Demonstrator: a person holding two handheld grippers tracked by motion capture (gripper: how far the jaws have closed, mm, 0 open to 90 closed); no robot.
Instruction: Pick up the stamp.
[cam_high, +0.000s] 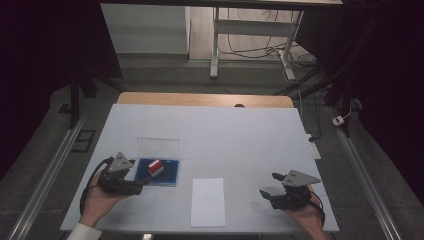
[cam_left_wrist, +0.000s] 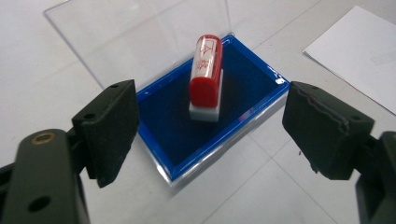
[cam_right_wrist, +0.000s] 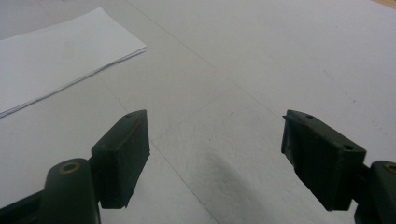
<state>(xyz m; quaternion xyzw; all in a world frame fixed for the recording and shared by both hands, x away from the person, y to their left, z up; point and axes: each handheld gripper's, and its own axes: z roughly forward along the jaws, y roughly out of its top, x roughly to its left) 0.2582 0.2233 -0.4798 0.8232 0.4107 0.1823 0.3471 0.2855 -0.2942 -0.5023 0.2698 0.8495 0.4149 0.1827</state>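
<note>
A red stamp with a white base stands on the dark pad of a blue ink-pad case, whose clear lid is swung open behind it. In the high view the stamp and the case sit left of centre. My left gripper is open just in front of the case, its jaws either side of the near edge, holding nothing; from above it is at the case's left front corner. My right gripper is open above bare table, seen in the high view at the right front.
A white sheet of paper lies at the front middle of the white table, between the two grippers; its corner lies ahead of the right gripper on its left. Beyond the table's far wooden edge stand desk legs and cables on the floor.
</note>
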